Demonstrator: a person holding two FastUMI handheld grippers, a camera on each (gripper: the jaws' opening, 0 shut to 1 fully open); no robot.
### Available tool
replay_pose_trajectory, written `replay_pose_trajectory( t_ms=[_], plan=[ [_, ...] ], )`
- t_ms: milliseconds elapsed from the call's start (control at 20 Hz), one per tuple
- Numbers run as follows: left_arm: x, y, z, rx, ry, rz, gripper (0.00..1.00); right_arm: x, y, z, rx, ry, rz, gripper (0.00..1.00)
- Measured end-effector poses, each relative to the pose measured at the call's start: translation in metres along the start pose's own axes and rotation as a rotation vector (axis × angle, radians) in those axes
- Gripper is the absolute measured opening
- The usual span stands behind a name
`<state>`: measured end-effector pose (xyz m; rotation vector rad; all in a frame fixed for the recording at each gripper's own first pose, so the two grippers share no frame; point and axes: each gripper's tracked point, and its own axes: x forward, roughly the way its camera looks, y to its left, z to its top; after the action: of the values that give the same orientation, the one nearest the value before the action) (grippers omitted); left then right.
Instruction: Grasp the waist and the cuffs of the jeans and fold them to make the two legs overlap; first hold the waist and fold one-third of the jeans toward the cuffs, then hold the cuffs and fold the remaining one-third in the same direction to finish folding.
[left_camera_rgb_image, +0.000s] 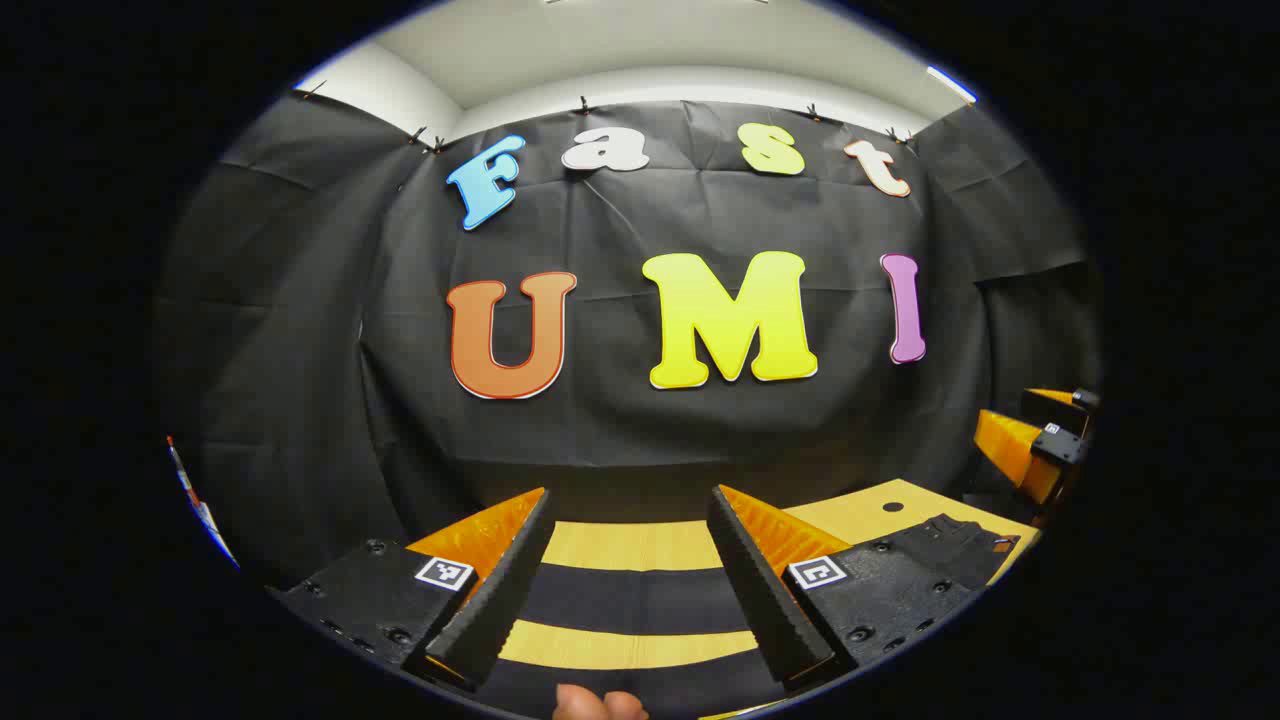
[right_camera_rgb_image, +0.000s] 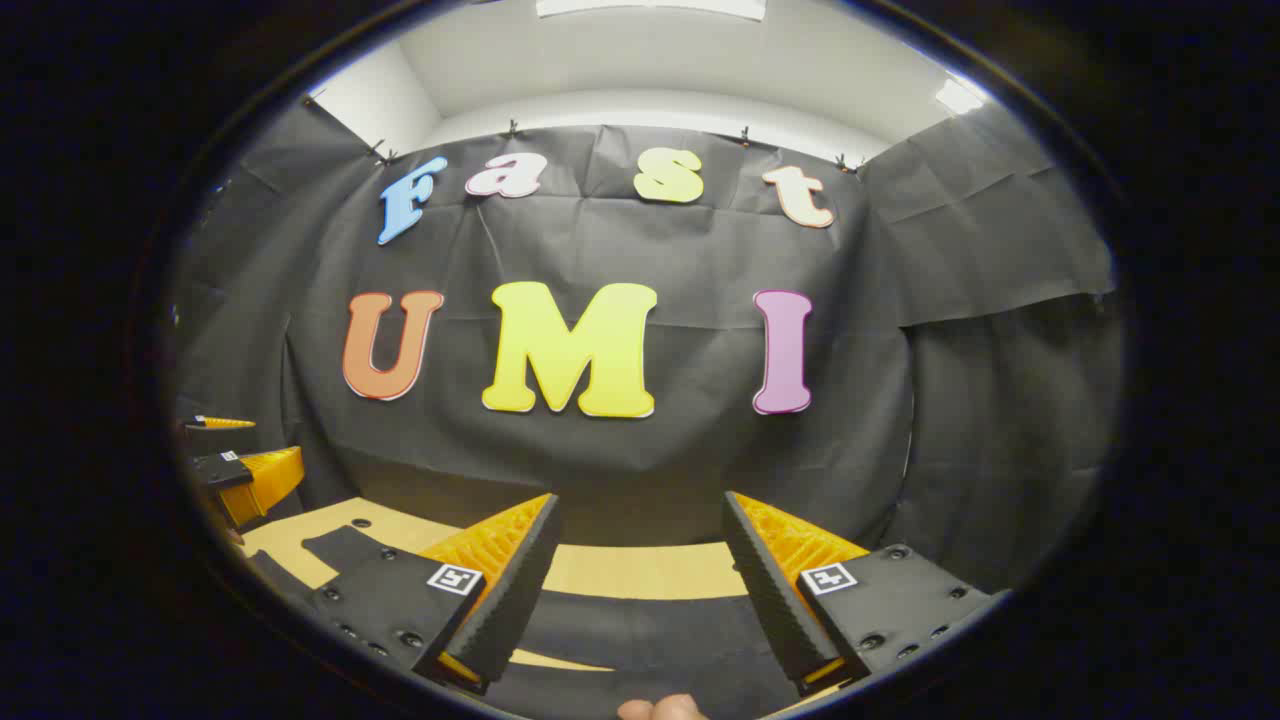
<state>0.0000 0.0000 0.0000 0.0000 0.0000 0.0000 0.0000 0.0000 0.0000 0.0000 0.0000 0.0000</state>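
Left gripper view: left gripper (left_camera_rgb_image: 630, 520) is level, pointing at the black cloth wall (left_camera_rgb_image: 300, 350), jaws wide apart with nothing between them. Below and ahead is a light wooden desk (left_camera_rgb_image: 630, 545). The dark jeans (left_camera_rgb_image: 640, 600) lie flat across it; two dark bands show between the jaws with strips of bare desk between them, which looks like two legs side by side, but I can't tell for sure. At right the jeans widen to the waist end (left_camera_rgb_image: 950, 545), close to the desk's right edge, near a small dark hole in the desk top. A fingertip (left_camera_rgb_image: 598, 705) pokes in at the bottom edge. The right gripper (left_camera_rgb_image: 1035, 450) sits at far right, above the desk corner; its opening isn't clear from here.

Right gripper view: right gripper (right_camera_rgb_image: 640, 520) also faces the wall, jaws spread wide, holding nothing. The jeans run as a dark band across the desk (right_camera_rgb_image: 640, 570) under the jaws, and another piece of dark cloth lies at lower left. A fingertip (right_camera_rgb_image: 660, 708) shows at the bottom edge. The left gripper is at far left, beside the desk edge, well apart from this one.
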Motion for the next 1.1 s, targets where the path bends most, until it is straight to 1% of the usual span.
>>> replay_pose_trajectory(
  t_ms=[300, 400, 650, 900, 1000, 1100],
  plan=[
    [-0.002, 0.001, -0.002, 0.000, 0.007, 0.011, 0.98, 0.002, -0.002, 0.007, -0.017, -0.022, 0.000, 0.99],
    [-0.002, 0.001, -0.001, -0.019, 0.003, 0.013, 0.98, 0.001, 0.000, 0.002, -0.016, -0.009, 0.005, 0.99],
    [-0.003, 0.002, -0.003, -0.019, 0.010, 0.028, 0.98, -0.002, 0.005, -0.002, -0.013, -0.004, 0.015, 0.99],
    [-0.011, 0.010, -0.010, -0.046, 0.030, 0.065, 0.98, -0.003, 0.015, -0.011, -0.002, 0.021, 0.027, 0.99],
    [-0.026, 0.029, -0.026, -0.086, 0.066, 0.076, 0.98, -0.005, 0.025, -0.014, -0.016, 0.024, 0.048, 0.99],
    [-0.041, 0.047, -0.040, -0.177, 0.091, 0.092, 0.98, -0.008, 0.039, -0.018, -0.032, 0.024, 0.079, 0.99]
  ],
)
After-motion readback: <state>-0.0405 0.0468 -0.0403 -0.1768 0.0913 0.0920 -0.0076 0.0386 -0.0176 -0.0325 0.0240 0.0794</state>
